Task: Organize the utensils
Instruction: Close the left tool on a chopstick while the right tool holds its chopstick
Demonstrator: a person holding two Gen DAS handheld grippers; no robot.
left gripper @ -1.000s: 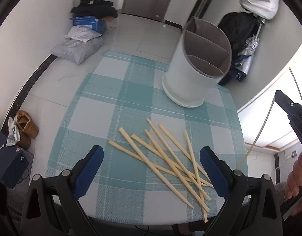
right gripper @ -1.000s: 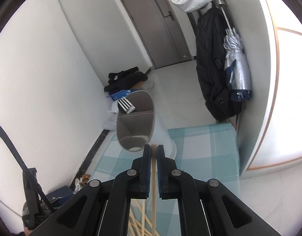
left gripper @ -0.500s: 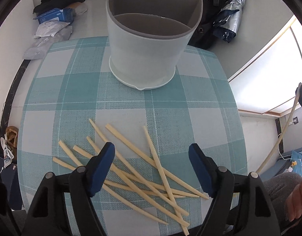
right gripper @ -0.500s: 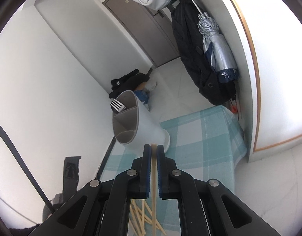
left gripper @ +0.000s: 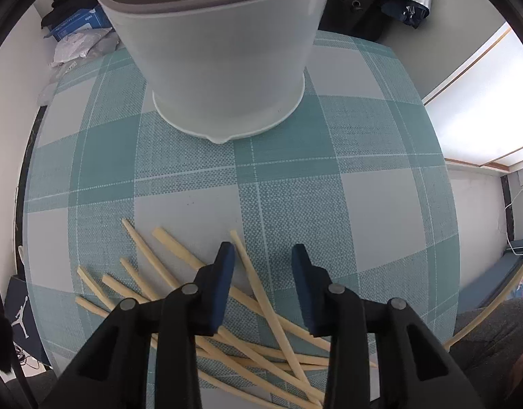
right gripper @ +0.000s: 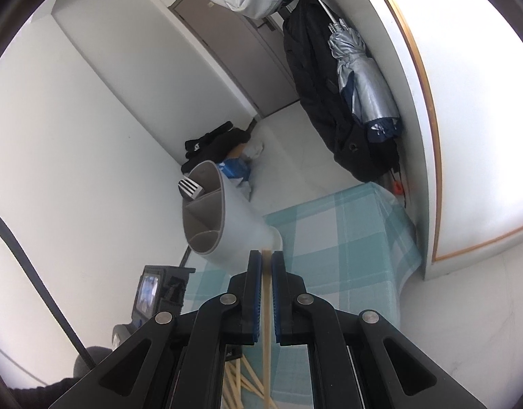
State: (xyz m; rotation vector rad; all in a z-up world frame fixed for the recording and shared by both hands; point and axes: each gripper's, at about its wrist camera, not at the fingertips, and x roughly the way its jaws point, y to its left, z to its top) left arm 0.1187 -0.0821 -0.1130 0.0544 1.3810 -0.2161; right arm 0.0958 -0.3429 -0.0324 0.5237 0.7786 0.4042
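Observation:
Several wooden chopsticks [left gripper: 179, 283] lie crossed on the teal checked tablecloth [left gripper: 295, 204]. My left gripper [left gripper: 263, 255] hangs low over them, jaws partly open with one chopstick [left gripper: 251, 266] running between them, not clamped. The white divided holder [left gripper: 220, 47] stands just beyond. My right gripper [right gripper: 266, 259] is shut on a single chopstick [right gripper: 266, 306] and holds it up in the air. The holder [right gripper: 220, 225] also shows in the right wrist view, with a metal utensil [right gripper: 189, 187] in one compartment. More chopsticks [right gripper: 241, 385] lie below.
The table edge [right gripper: 408, 238] is close to the wall on the right. A black coat and a grey umbrella [right gripper: 363, 78] hang there. Bags and a blue box [left gripper: 74, 27] lie on the floor beyond the table. A dark shoe box [left gripper: 19, 313] sits at the left.
My left gripper has moved forward and down over the chopsticks, and its jaws have narrowed. My right gripper has tilted and risen a little, still clamped on its chopstick.

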